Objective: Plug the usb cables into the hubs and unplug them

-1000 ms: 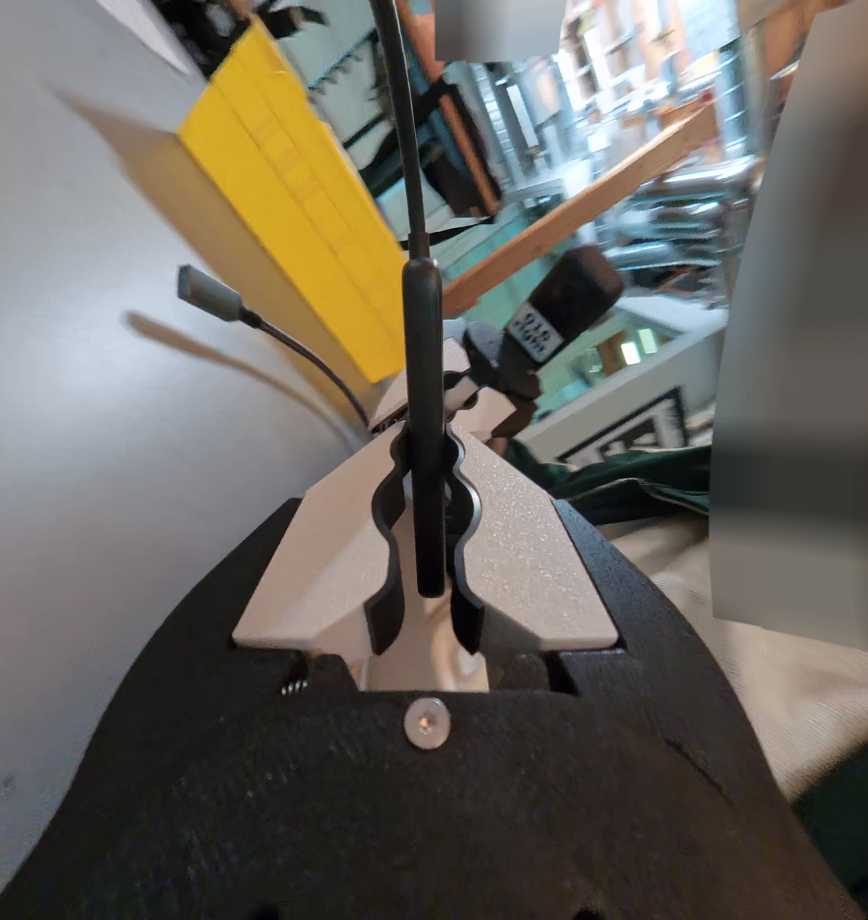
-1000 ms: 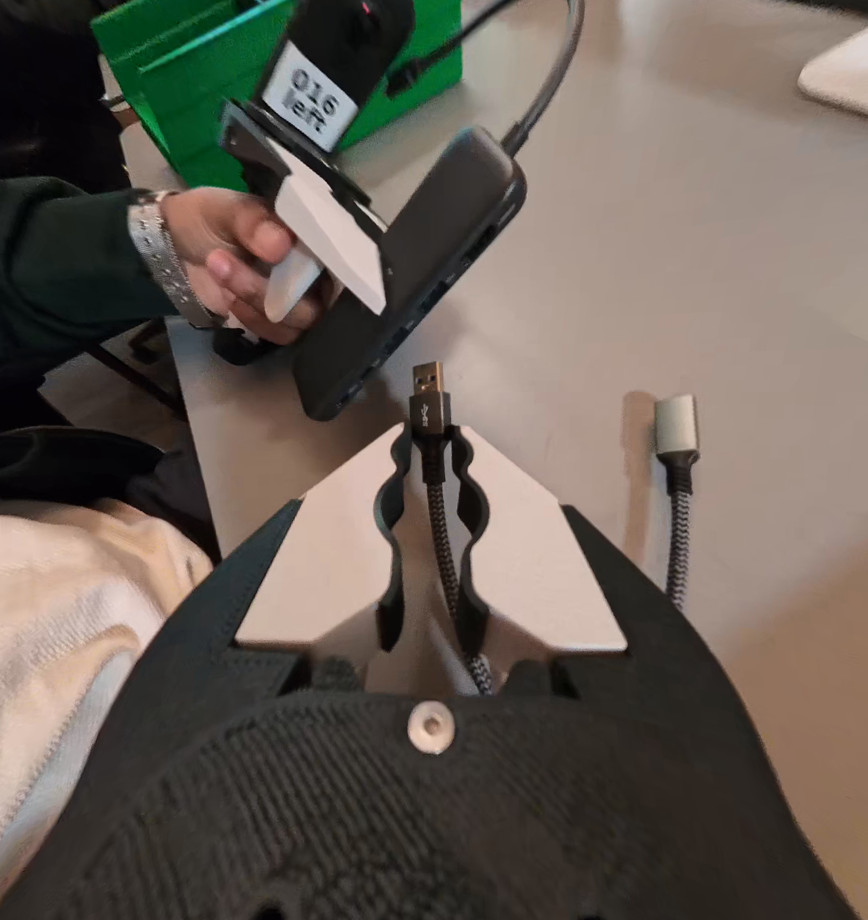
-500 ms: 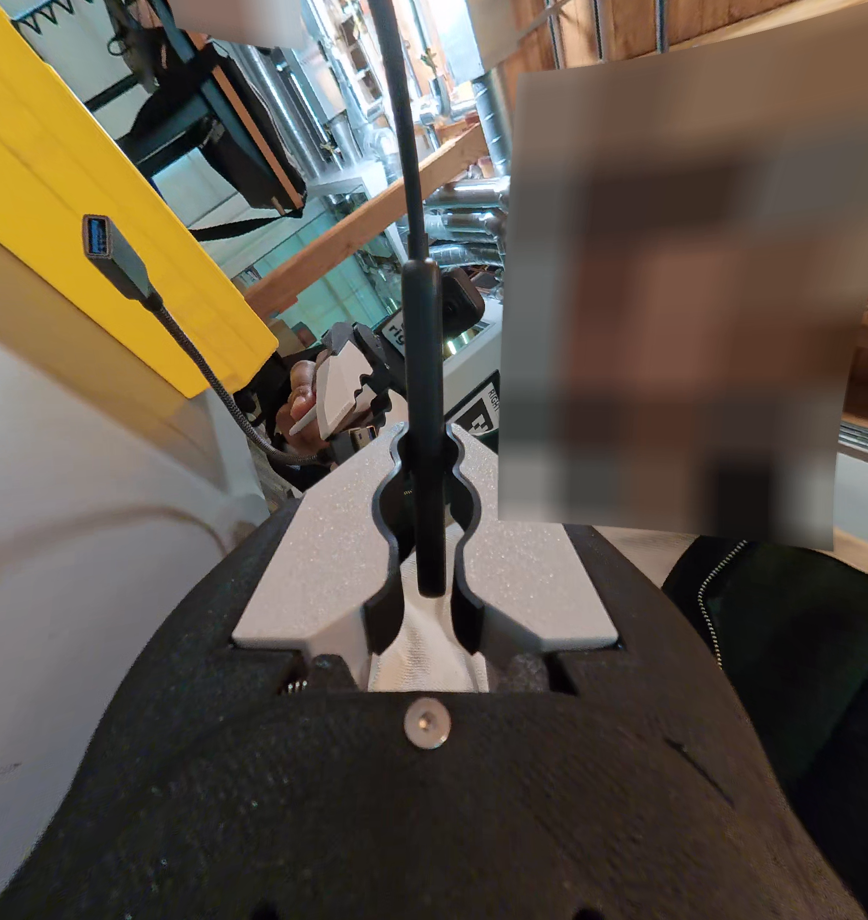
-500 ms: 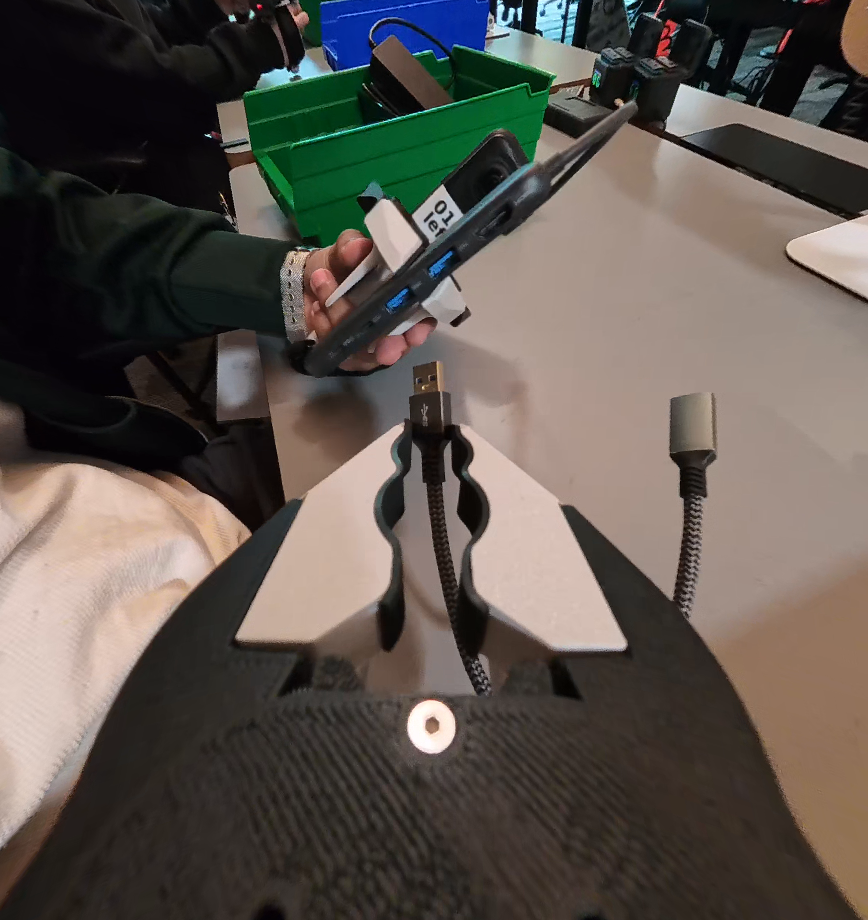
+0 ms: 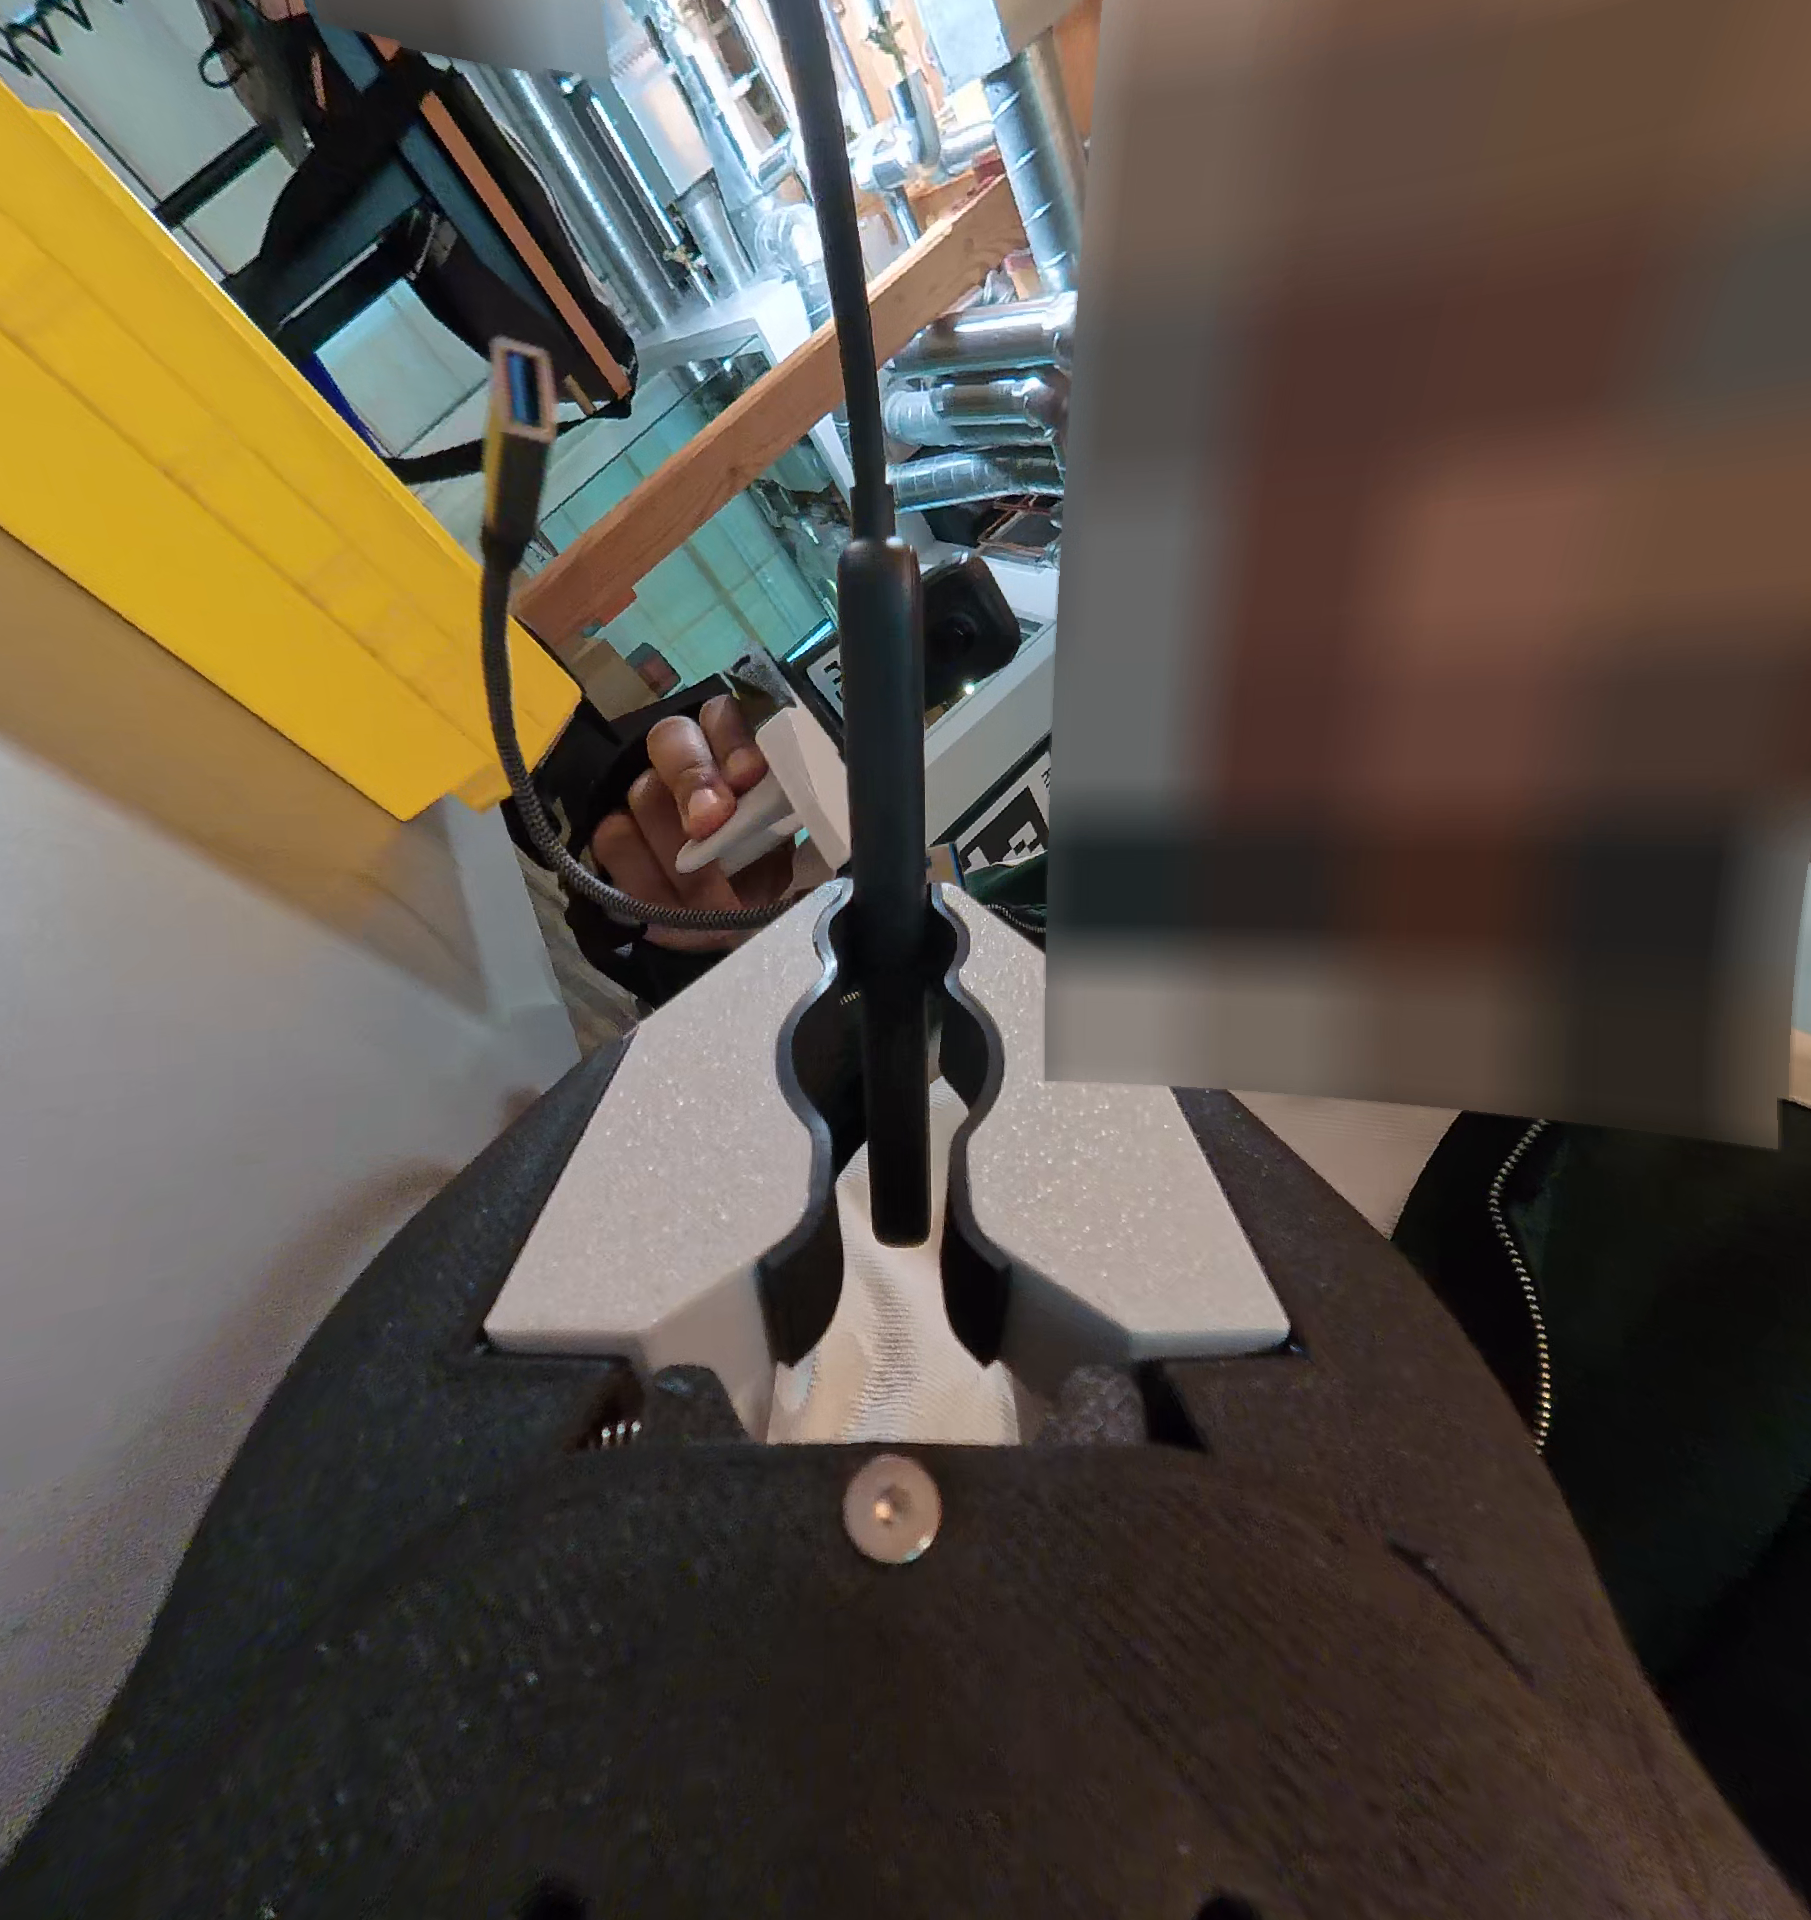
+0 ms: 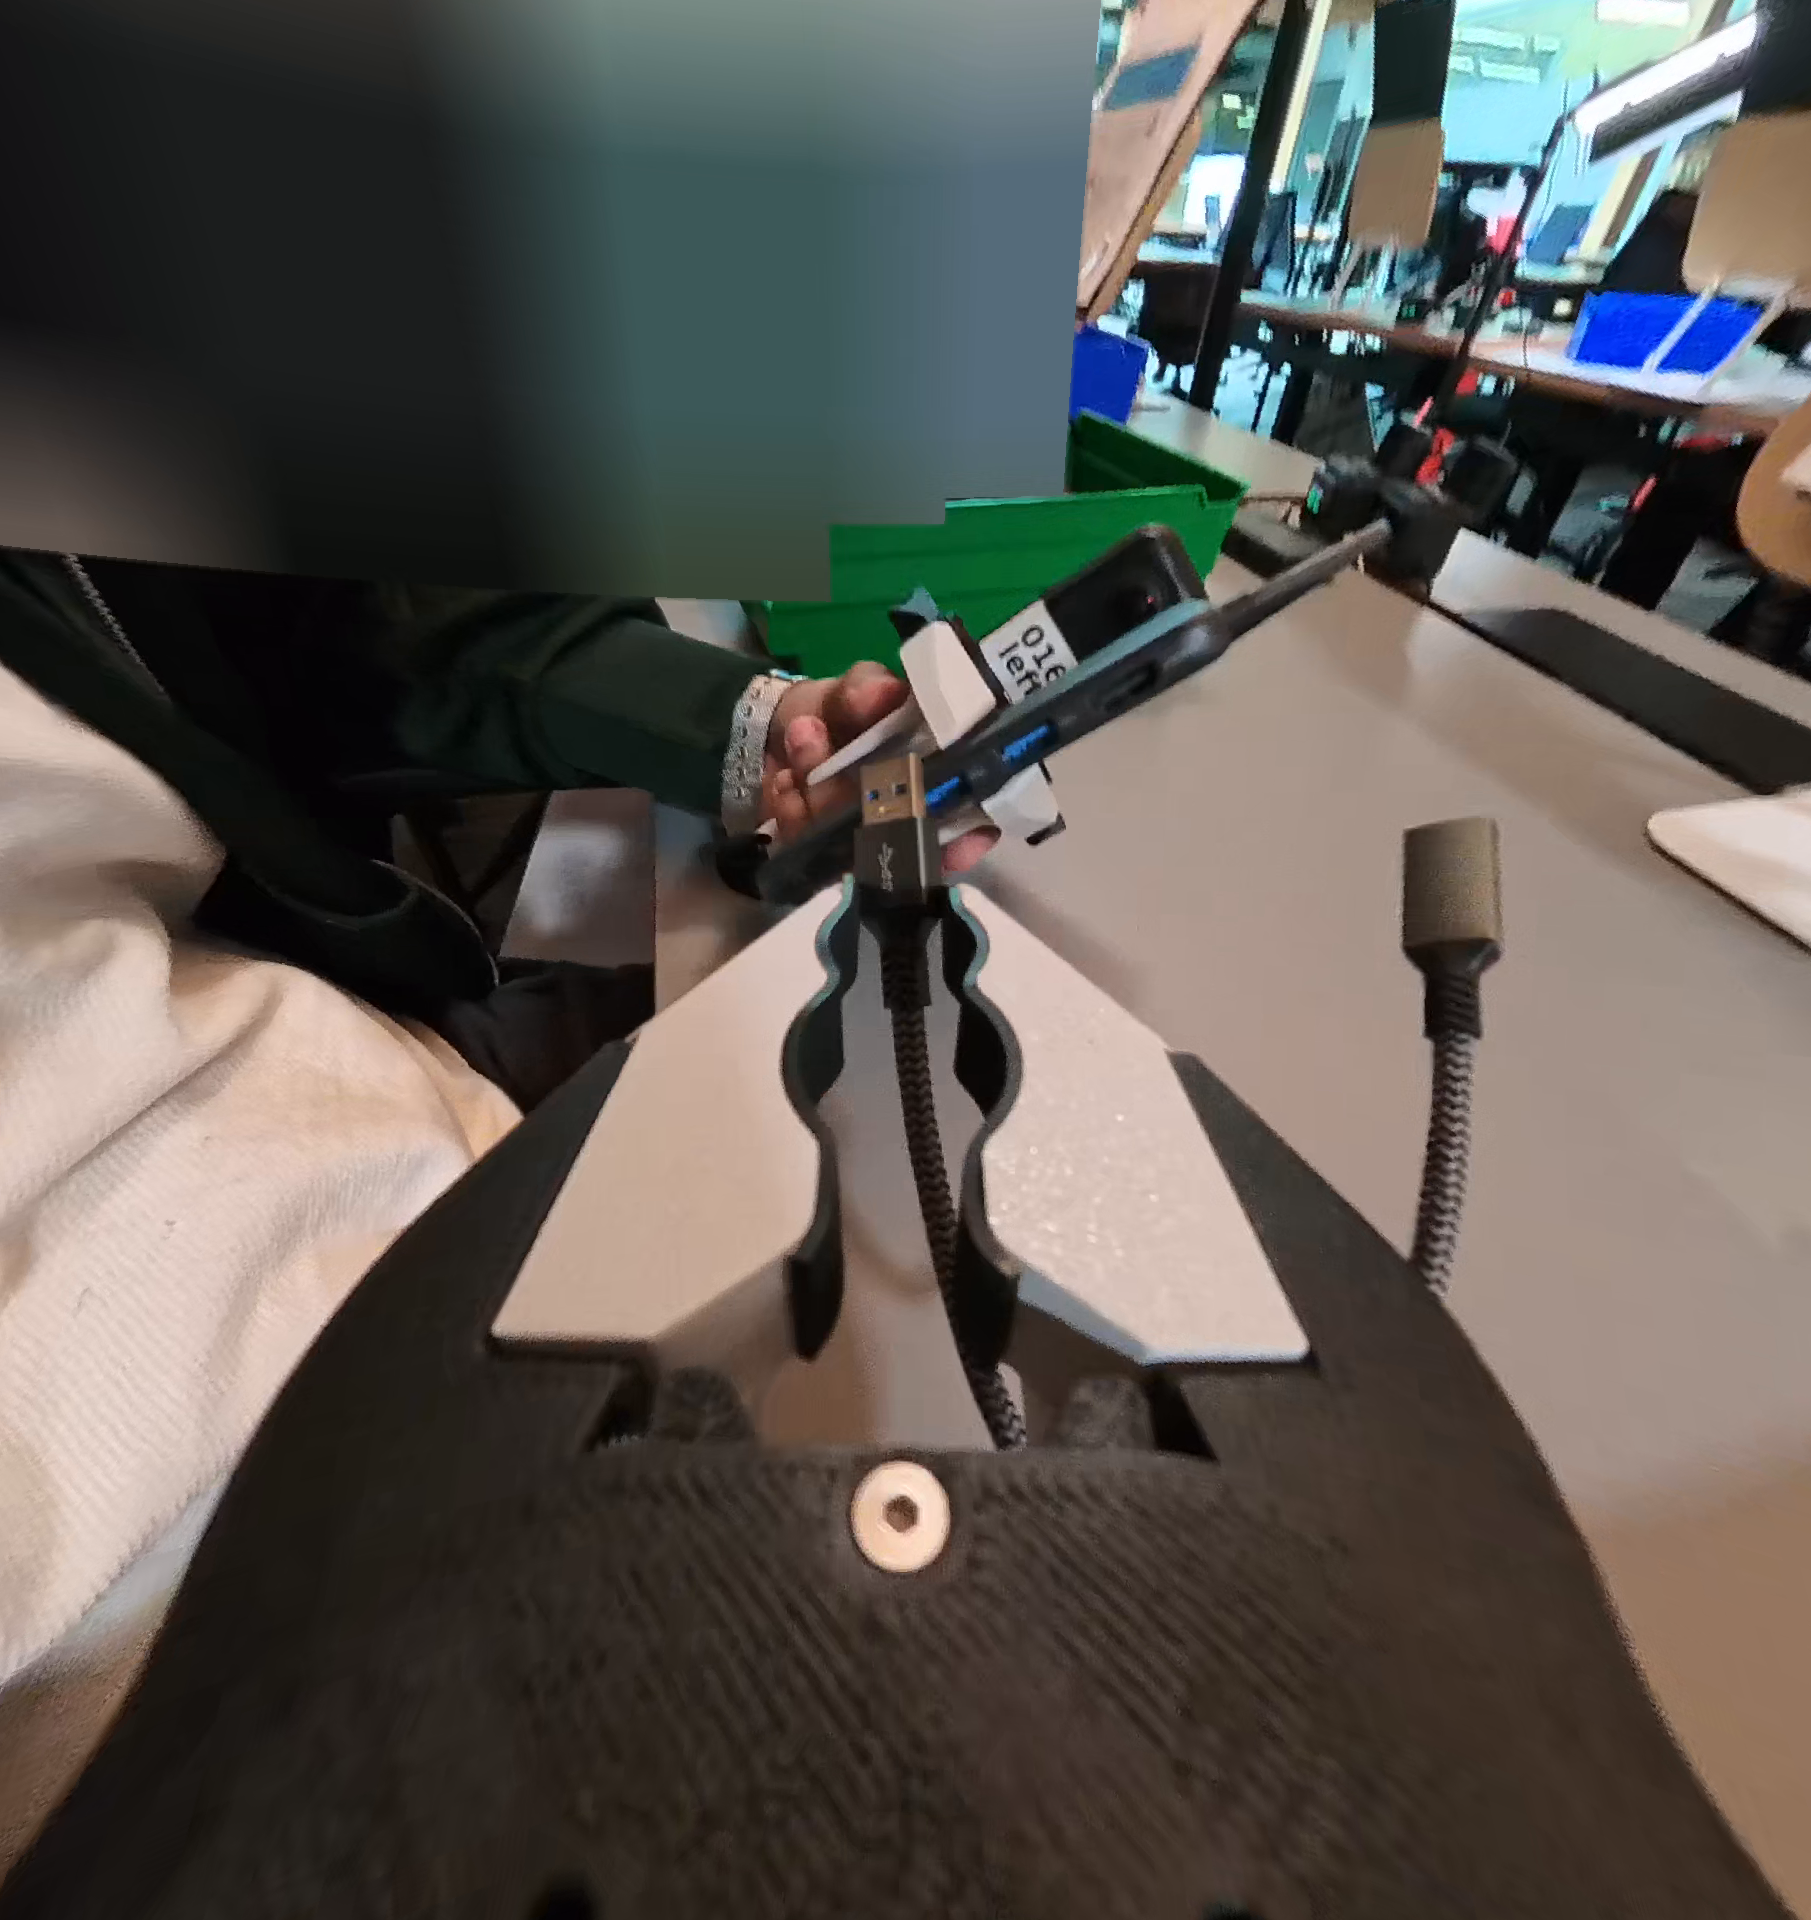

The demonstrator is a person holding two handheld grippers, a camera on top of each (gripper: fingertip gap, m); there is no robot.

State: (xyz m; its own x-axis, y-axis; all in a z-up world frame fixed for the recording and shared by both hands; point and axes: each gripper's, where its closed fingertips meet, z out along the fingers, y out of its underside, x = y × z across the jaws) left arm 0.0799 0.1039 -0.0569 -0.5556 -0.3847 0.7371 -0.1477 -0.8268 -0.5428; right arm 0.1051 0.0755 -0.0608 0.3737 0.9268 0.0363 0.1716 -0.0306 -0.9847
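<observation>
In the left wrist view my left gripper point(image 5: 888, 909) is shut on a dark USB hub point(image 5: 883, 727), seen edge-on, with its cable point(image 5: 839, 260) running upward. In the right wrist view my right gripper point(image 6: 896, 904) is shut on the USB-A plug point(image 6: 890, 821) of a braided cable point(image 6: 927, 1122). The plug tip sits right in front of the blue ports on the side of the hub point(image 6: 1098, 701), which my left gripper point(image 6: 968, 727) holds above the table. I cannot tell if plug and port touch. The cable's grey far end point(image 6: 1452, 883) stands up at the right.
A grey table point(image 6: 1348, 1091) lies below. A green bin point(image 6: 1026, 561) stands behind the hub. A white pad point(image 6: 1794, 873) lies at the right edge. A yellow bin point(image 5: 174, 468) stands at the left in the left wrist view. The person's dark sleeve point(image 6: 527, 696) reaches in from the left.
Both grippers have risen and tilted. The hub has turned so its side ports face the plug, and the gap between plug and hub has closed. Both grips are unchanged.
</observation>
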